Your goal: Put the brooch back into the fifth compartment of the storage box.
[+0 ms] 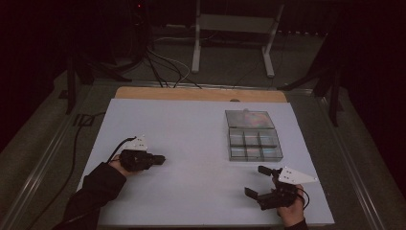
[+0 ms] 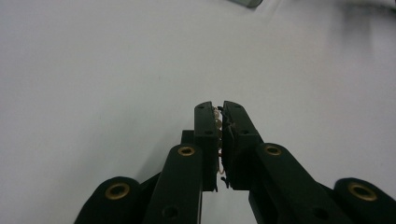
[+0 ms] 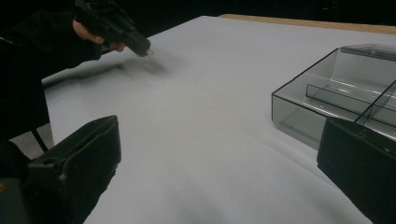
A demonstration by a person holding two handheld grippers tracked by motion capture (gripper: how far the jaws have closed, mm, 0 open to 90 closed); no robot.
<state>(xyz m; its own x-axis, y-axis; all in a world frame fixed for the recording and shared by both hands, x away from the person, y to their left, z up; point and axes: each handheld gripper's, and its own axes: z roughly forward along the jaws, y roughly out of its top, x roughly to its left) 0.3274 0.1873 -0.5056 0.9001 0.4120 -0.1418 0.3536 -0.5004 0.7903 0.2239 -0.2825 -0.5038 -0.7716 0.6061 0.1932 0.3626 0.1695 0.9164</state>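
The left tongs (image 1: pixel 161 159) are lying low over the white-covered desk (image 1: pixel 191 129), jaws pressed together on a small pale beaded thing (image 2: pixel 218 122), too small to identify; the right tongs (image 1: pixel 257 181) are gaping wide just beside the clear plastic compartment box (image 1: pixel 253 135), its lid open.

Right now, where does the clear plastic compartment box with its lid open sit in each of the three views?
High view: the clear plastic compartment box lies right of centre on the white table sheet, beyond the right gripper.
Left gripper view: a grey corner at the top edge may be it; I cannot tell.
Right gripper view: right side, beyond the right-hand jaw.
Shared landmark: the white table sheet.
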